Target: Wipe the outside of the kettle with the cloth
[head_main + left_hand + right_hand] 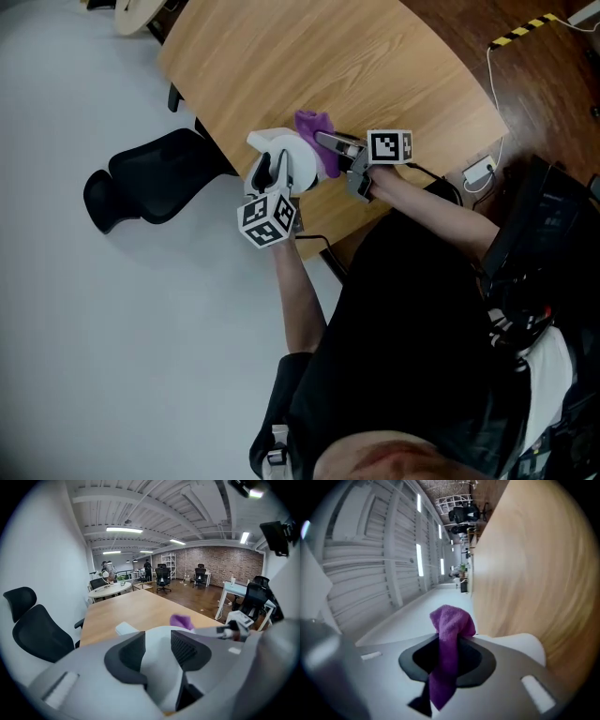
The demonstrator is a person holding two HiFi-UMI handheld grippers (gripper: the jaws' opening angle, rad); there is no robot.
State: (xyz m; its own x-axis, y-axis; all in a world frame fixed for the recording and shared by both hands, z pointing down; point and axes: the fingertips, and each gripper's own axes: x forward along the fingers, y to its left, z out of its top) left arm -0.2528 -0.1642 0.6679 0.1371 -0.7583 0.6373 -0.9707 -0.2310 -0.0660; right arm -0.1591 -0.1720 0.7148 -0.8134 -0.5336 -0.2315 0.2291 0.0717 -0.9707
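The kettle [286, 155] stands on the worktop [375, 66], close to its near left edge. The left hand-held gripper [157, 651] is clamped on a white part of it, likely the handle, with both pads seeming to touch. The right hand-held gripper [447, 644] pinches the purple cloth [450, 620], which is bunched just beside the kettle's far right side. For a good wipe, the left grip should hold firm so the kettle cannot slide off the edge, while the cloth presses flat against the wall in overlapping strokes
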